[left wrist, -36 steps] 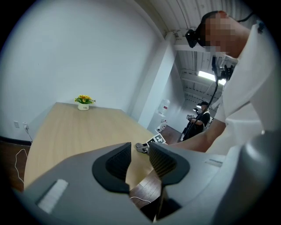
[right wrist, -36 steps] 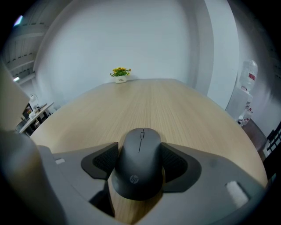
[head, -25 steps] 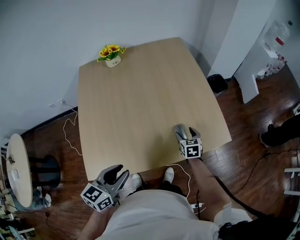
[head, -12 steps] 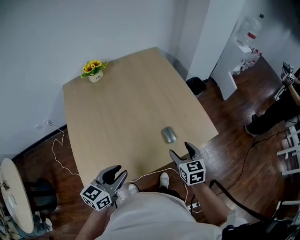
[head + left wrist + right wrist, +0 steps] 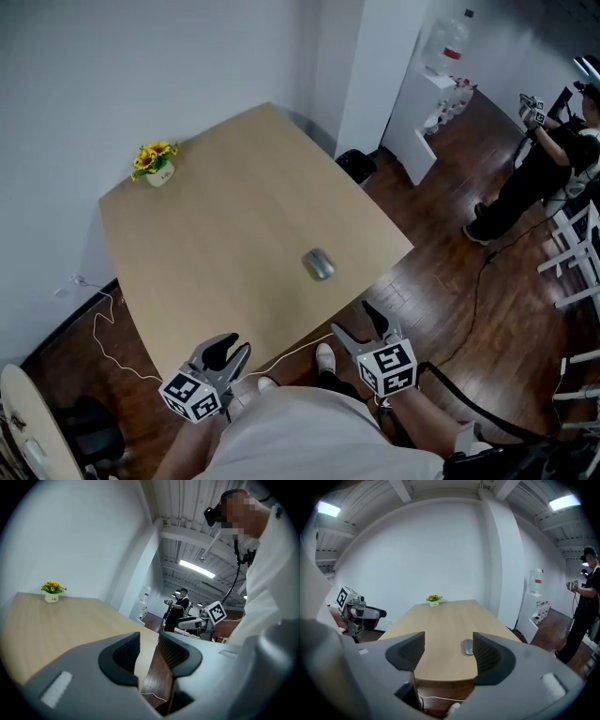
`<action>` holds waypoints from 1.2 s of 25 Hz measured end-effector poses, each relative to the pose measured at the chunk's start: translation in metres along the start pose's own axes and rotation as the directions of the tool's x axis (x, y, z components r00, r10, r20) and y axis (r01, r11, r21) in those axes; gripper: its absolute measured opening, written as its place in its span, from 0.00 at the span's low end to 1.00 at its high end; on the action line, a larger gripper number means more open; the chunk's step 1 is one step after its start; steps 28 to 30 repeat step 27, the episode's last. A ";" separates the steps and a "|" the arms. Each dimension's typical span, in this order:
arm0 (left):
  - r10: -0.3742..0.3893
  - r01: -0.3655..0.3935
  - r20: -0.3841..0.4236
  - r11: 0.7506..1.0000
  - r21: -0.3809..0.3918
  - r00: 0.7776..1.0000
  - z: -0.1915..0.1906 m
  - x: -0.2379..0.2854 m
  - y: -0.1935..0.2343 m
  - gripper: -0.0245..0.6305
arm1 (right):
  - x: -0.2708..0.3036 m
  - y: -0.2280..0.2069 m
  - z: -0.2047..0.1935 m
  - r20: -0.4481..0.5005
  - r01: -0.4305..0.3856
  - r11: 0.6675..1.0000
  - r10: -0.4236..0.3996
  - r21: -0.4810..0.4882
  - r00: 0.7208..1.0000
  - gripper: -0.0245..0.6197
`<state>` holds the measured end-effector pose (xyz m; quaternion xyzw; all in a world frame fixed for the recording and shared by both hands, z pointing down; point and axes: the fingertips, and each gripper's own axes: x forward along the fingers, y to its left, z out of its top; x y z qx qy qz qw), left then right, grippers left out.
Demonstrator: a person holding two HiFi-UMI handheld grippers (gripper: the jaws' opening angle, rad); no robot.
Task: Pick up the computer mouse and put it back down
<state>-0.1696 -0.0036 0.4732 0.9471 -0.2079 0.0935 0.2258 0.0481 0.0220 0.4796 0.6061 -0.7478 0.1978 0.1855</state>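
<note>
The mouse point(image 5: 319, 264) lies on the table point(image 5: 234, 187). Off its near edge we hold the right gripper point(image 5: 356, 321) wide and the left gripper point(image 5: 231, 345) narrow, both empty.

The computer mouse point(image 5: 319, 264) is lying on the table point(image 5: 216, 234), toward its near right edge, while a flower pot point(image 5: 155, 165) is sitting at the far left corner. The left gripper point(image 5: 232, 347) and right gripper point(image 5: 354, 321) are hanging before the near edge, the right one nearer the mouse.
</note>
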 end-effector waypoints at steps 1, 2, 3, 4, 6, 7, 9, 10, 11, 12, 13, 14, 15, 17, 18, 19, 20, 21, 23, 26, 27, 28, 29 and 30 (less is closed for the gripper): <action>-0.010 0.010 -0.001 1.000 0.002 1.000 -0.001 0.000 0.000 0.21 | -0.003 0.002 -0.001 0.000 0.006 1.000 -0.006 0.002 1.000 0.55; -0.018 0.018 -0.003 1.000 0.002 1.000 -0.002 -0.001 -0.001 0.21 | -0.006 0.004 -0.002 0.002 0.010 1.000 -0.010 0.004 1.000 0.54; -0.025 0.025 -0.006 1.000 0.001 1.000 -0.002 -0.001 -0.002 0.21 | -0.009 0.007 -0.002 0.006 0.014 1.000 -0.014 0.007 1.000 0.54; -0.030 0.030 -0.008 1.000 0.002 1.000 -0.003 -0.002 -0.003 0.21 | -0.011 0.009 -0.003 0.009 0.017 1.000 -0.017 0.010 1.000 0.54; -0.040 0.040 -0.010 0.999 0.006 0.999 -0.004 -0.004 -0.004 0.21 | -0.014 0.014 -0.005 0.010 0.020 1.000 -0.020 0.010 1.000 0.53; -0.044 0.044 -0.010 0.999 0.009 0.999 -0.005 -0.004 -0.004 0.21 | -0.015 0.016 -0.006 0.007 0.021 1.000 -0.021 0.009 1.000 0.53; -0.046 0.046 -0.010 0.999 0.010 0.999 -0.005 -0.006 -0.004 0.21 | -0.015 0.019 -0.008 0.002 0.020 1.000 -0.020 0.009 1.000 0.53; -0.044 0.044 -0.011 0.999 0.008 0.999 -0.005 -0.007 -0.003 0.21 | -0.015 0.021 -0.008 0.000 0.018 1.000 -0.018 0.009 1.000 0.53; -0.042 0.042 -0.010 0.999 0.006 0.999 -0.005 -0.009 -0.003 0.21 | -0.014 0.022 -0.008 0.000 0.017 1.000 -0.017 0.008 1.000 0.53; -0.040 0.040 -0.010 0.999 0.007 0.999 -0.006 -0.011 -0.002 0.21 | -0.014 0.024 -0.008 0.000 0.015 1.000 -0.015 0.006 1.000 0.53; -0.038 0.038 -0.008 0.999 0.006 0.999 -0.006 -0.012 -0.002 0.21 | -0.014 0.025 -0.008 0.000 0.014 1.000 -0.014 0.002 1.000 0.52; -0.035 0.035 -0.008 0.999 0.005 0.999 -0.007 -0.014 -0.002 0.21 | -0.013 0.026 -0.008 -0.002 0.011 1.000 -0.011 -0.001 1.000 0.52; -0.032 0.032 -0.008 0.999 0.003 0.999 -0.007 -0.015 -0.002 0.21 | -0.013 0.026 -0.008 -0.004 0.008 1.000 -0.008 -0.002 1.000 0.52; -0.026 0.026 -0.008 1.000 0.004 1.000 -0.009 -0.016 -0.002 0.21 | -0.012 0.027 -0.008 -0.009 0.002 1.000 -0.002 -0.004 1.000 0.52; -0.024 0.024 -0.007 1.000 0.005 1.000 -0.008 -0.016 -0.002 0.21 | -0.012 0.027 -0.007 -0.010 -0.001 1.000 0.001 -0.005 1.000 0.52; -0.021 0.021 -0.006 1.000 0.004 1.000 -0.008 -0.017 -0.002 0.21 | -0.011 0.027 -0.006 -0.008 -0.004 1.000 0.004 -0.007 1.000 0.52; -0.019 0.019 -0.004 1.000 0.003 1.000 -0.007 -0.016 -0.002 0.21 | -0.011 0.027 -0.005 -0.006 -0.007 1.000 0.007 -0.009 1.000 0.52; -0.018 0.018 -0.002 1.000 0.002 1.000 -0.006 -0.015 -0.002 0.21 | -0.011 0.026 -0.004 -0.006 -0.010 1.000 0.010 -0.011 1.000 0.52; -0.020 0.020 0.000 1.000 0.002 1.000 -0.005 -0.012 -0.005 0.21 | -0.011 0.024 -0.005 -0.009 -0.016 1.000 0.016 -0.012 1.000 0.52; -0.024 0.024 0.000 1.000 0.003 1.000 -0.003 -0.007 -0.010 0.21 | -0.011 0.020 -0.007 -0.018 -0.023 1.000 0.023 -0.010 1.000 0.52; -0.025 0.025 -0.001 1.000 0.004 1.000 -0.003 -0.006 -0.011 0.21 | -0.011 0.019 -0.008 -0.021 -0.025 1.000 0.025 -0.010 0.999 0.52; -0.025 0.025 -0.001 1.000 0.004 1.000 -0.003 -0.006 -0.011 0.21 | -0.011 0.019 -0.008 -0.021 -0.025 1.000 0.025 -0.010 0.999 0.52; -0.025 0.025 -0.001 1.000 0.004 1.000 -0.003 -0.006 -0.011 0.21 | -0.011 0.019 -0.008 -0.021 -0.025 1.000 0.025 -0.010 0.999 0.52; -0.025 0.025 -0.001 1.000 0.004 1.000 -0.003 -0.006 -0.011 0.21 | -0.011 0.019 -0.008 -0.021 -0.025 1.000 0.025 -0.010 0.999 0.52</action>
